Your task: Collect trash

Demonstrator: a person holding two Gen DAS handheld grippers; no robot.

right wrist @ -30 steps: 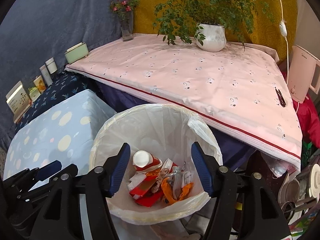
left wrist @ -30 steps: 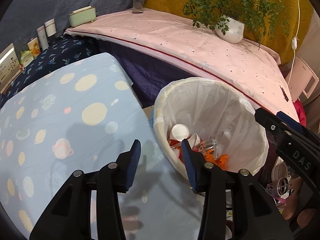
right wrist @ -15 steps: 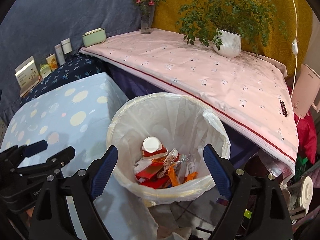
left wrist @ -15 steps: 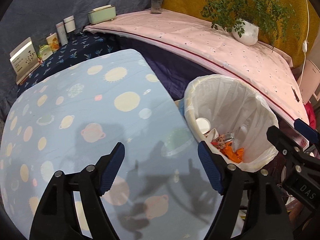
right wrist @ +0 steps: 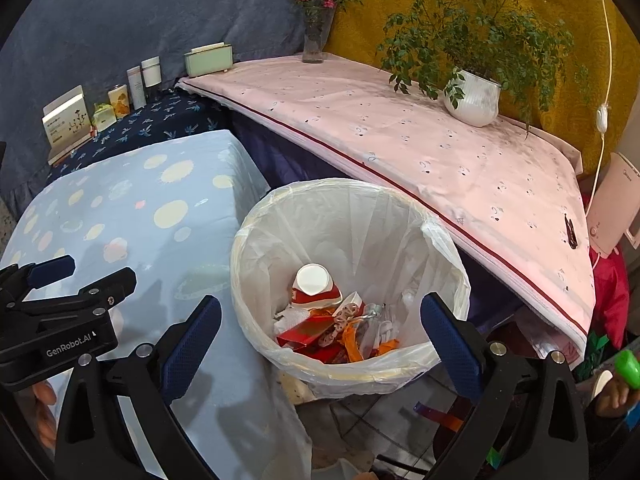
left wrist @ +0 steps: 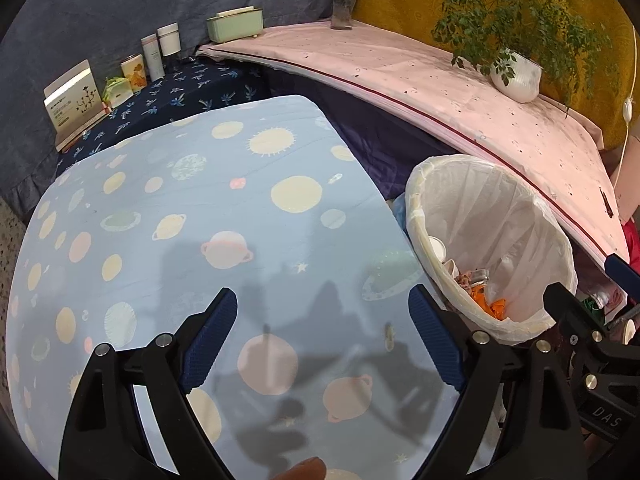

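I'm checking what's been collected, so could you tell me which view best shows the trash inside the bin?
The right wrist view: it looks straight down into the bin, showing the trash fully. The left wrist view sees the bin obliquely, its near rim hiding most.

Green object [right wrist: 626,365] cut off at right edge, perhaps a bottle; bin's [right wrist: 448,240] base hidden.

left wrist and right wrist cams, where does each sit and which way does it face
Left wrist: on the left gripper, above the pale blue planet-print cloth, jaws open; the right gripper's tip shows at the right edge.
Right wrist: on the right gripper, jaws open, over the white-lined trash bin; the left gripper shows at left.
Shared: bin, cloth, white potted plant.
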